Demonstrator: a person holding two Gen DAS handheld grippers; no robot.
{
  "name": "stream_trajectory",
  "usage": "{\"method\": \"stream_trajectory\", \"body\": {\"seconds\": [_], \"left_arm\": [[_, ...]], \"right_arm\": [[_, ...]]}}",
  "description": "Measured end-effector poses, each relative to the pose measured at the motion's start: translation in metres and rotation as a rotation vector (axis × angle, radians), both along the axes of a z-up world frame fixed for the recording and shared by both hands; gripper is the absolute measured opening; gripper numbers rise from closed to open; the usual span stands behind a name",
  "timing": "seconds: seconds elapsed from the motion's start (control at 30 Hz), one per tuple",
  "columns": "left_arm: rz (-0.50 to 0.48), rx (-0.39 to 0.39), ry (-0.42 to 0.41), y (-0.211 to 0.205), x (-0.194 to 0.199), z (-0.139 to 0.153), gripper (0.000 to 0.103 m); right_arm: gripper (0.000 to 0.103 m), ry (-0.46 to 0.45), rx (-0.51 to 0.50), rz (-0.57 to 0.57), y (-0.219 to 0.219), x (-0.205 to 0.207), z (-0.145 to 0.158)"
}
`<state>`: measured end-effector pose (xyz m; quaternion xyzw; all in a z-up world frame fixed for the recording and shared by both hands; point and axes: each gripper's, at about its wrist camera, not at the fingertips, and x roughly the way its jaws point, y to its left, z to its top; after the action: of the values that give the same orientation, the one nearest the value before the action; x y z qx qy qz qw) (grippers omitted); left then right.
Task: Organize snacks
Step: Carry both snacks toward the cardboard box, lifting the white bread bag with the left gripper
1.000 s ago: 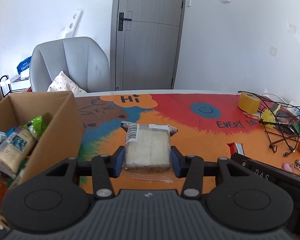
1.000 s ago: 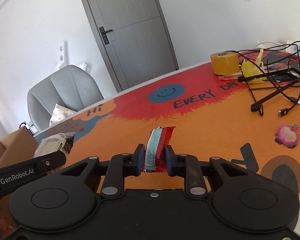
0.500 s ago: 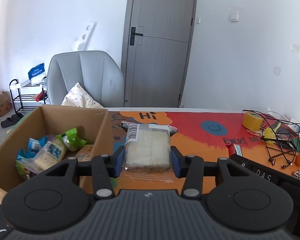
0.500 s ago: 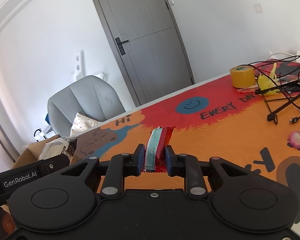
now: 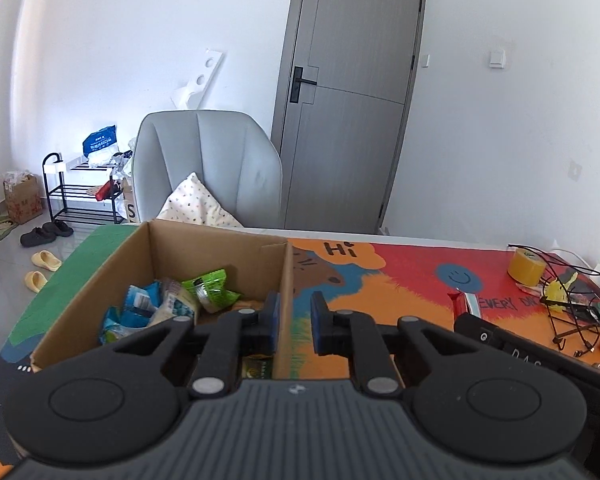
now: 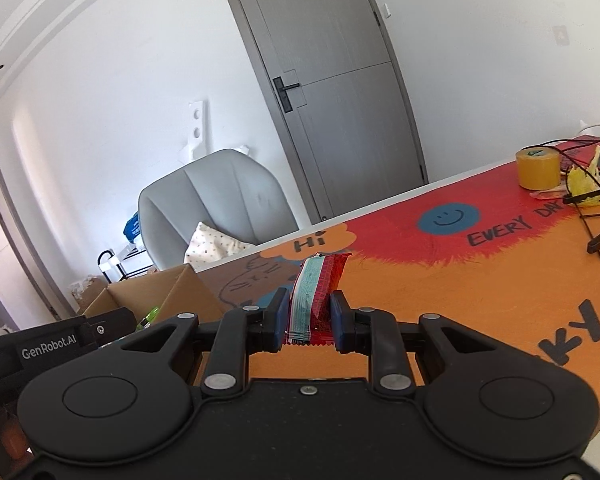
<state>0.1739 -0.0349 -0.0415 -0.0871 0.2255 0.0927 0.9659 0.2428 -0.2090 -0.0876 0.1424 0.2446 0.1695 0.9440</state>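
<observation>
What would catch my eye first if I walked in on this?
Probably the loud orange and red table mat with its blue smiley. Then the red snack packet pinched in the right gripper above it, and the cardboard box of snacks at the table's left end, with the empty left gripper at its near wall.

bright even daylight, sharp focus, fisheye bending at edges.

The worktop point(image 5: 400, 280) carries a colourful printed mat. Directly on it: an open brown cardboard box point(image 5: 112, 276) at left; a yellow tape roll point(image 5: 526, 268) and tangled black cables point(image 5: 572, 312) at right.
</observation>
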Motion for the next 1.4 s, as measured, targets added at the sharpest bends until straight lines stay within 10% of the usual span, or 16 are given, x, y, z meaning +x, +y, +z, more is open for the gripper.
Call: {"method": "stream_trajectory", "body": {"seconds": [0.27,0.73,1.4], "left_arm": [[-0.014,-0.025,0.023,0.012,-0.019,-0.002,0.021],[0.039,-0.032,0.007,0.012,-0.060,-0.017,0.071],[0.153,-0.046,0.054,-0.027,-0.068,-0.059,0.072]], "right_arm": [[0.024,0.018,0.005,0.021,0.008,-0.007,-0.004],[0.024,0.003,-0.019,0.088,0.025,-0.030,-0.002],[0.024,0.027,-0.058,0.107,-0.008,-0.058,-0.023]]}}
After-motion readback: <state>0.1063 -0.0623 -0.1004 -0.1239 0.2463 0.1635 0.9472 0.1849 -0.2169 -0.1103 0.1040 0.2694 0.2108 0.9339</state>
